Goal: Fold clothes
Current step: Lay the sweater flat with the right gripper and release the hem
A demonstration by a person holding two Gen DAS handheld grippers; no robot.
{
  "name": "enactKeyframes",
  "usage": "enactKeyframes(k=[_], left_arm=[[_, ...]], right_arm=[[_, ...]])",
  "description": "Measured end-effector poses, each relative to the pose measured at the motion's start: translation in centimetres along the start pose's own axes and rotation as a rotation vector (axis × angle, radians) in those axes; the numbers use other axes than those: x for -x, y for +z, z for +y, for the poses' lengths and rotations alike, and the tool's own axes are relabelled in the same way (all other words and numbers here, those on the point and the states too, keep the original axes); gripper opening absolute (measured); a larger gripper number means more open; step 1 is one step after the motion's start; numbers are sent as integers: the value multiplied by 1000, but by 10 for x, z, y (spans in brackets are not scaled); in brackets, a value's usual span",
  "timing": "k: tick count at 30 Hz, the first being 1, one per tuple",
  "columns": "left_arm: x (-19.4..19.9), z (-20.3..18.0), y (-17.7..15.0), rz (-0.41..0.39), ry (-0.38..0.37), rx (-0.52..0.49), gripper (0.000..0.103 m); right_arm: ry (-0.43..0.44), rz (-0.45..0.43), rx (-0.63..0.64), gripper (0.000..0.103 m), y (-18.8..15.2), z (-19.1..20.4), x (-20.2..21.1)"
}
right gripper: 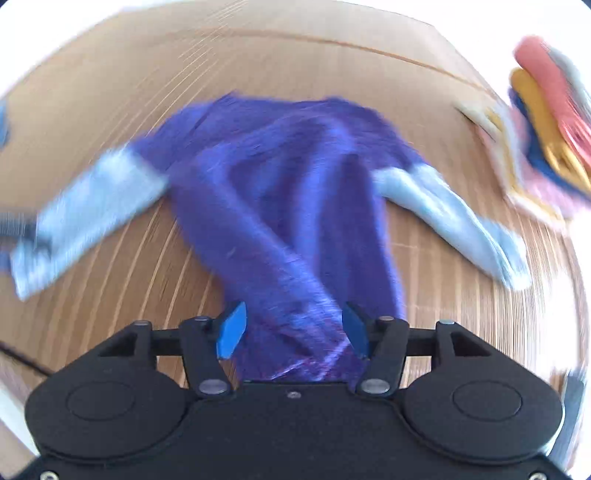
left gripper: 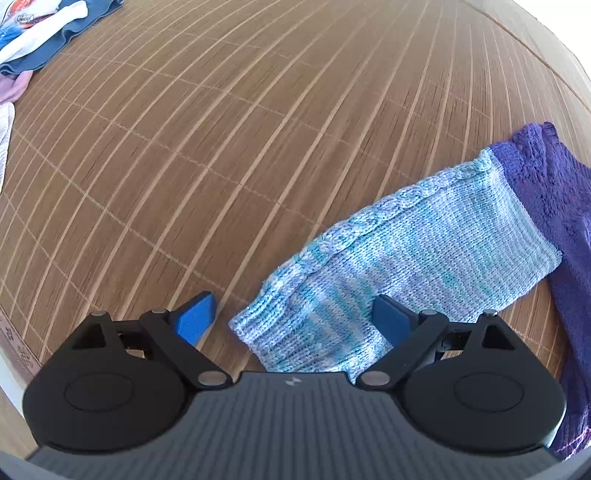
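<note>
- The right wrist view is smeared throughout by motion blur, so the purple sweater (right gripper: 280, 206) shows no knit texture and its folds read only as streaks.
- The sweater's hem runs under the right gripper (right gripper: 293, 330) body and is hidden there.
- At the right edge of that view, a stack of coloured clothes (right gripper: 546, 147) is blurred and cut off; single garments cannot be told apart.
- In the left wrist view, the sweater's pale blue sleeve (left gripper: 406, 258) ends at a cuff partly hidden behind the left gripper (left gripper: 295, 321).
- The purple body is cropped by the right edge there.
- A clothes heap (left gripper: 40, 33) in the top left corner is cut off.
</note>
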State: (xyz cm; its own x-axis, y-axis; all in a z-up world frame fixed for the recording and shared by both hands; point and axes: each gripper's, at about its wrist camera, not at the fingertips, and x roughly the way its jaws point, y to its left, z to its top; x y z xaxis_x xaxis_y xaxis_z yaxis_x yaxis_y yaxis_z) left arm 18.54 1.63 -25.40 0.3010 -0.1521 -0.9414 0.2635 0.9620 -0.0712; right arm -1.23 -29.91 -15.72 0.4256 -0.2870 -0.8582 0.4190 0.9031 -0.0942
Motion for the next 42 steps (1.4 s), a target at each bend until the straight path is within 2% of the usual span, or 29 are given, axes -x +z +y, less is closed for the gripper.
enactKeyframes(k=[4, 5, 7, 8, 9, 11, 14, 16, 20, 23, 25, 27, 29, 31, 33, 35, 37, 39, 42], left_arm=[[-1, 6, 6, -16, -3, -32, 94], [-2, 8, 8, -17, -6, -32, 94], [-3, 13, 12, -21, -6, -28, 94], [-3, 15, 14, -26, -1, -31, 94], [-2, 16, 17, -33, 6, -41, 94], [-1, 19, 25, -53, 16, -64, 94], [0, 27, 38, -83, 39, -76, 94], [0, 34, 47, -100, 66, -74, 94], [6, 43, 64, -116, 72, -67, 94], [11, 34, 68, -122, 32, -91, 94], [14, 25, 65, -122, -12, -111, 94], [17, 12, 57, -109, -65, -132, 94], [21, -3, 47, -86, -116, -143, 94], [23, -17, 36, -62, -166, -142, 94], [24, -33, 23, -33, -213, -137, 94], [31, -57, -1, -2, -255, -138, 94], [37, -79, -25, 22, -292, -152, 94], [38, -95, -45, 22, -305, -200, 94], [38, -117, -70, 21, -301, -288, 94]], right_arm=[[-104, 68, 245, 57, -2, 25, -30], [-124, 81, 264, 56, -3, 27, -31], [-99, 96, 228, 40, -4, 21, -33], [-73, 102, 189, 15, -2, 20, -30], [-34, 101, 139, 11, 0, 18, -25], [57, 96, 54, 10, 5, 17, -15], [210, 108, -3, 10, 7, 43, -5], [286, 136, -26, 10, 2, 69, -13], [405, 186, -41, 8, -10, 119, -33], [464, 194, -20, 10, -12, 140, -35], [452, 153, -16, 16, -12, 135, -23], [387, 117, -57, 27, -11, 112, -14], [296, 74, -114, 36, -11, 81, -4], [155, 42, -178, 43, -14, 39, 1], [4, 25, -236, 59, -20, -2, 3], [-101, 59, -297, 64, -29, -41, -5], [-72, 104, -356, 64, -40, -71, -16], [36, 117, -415, 64, -49, -91, -25], [133, 90, -458, 61, -56, -100, -34]])
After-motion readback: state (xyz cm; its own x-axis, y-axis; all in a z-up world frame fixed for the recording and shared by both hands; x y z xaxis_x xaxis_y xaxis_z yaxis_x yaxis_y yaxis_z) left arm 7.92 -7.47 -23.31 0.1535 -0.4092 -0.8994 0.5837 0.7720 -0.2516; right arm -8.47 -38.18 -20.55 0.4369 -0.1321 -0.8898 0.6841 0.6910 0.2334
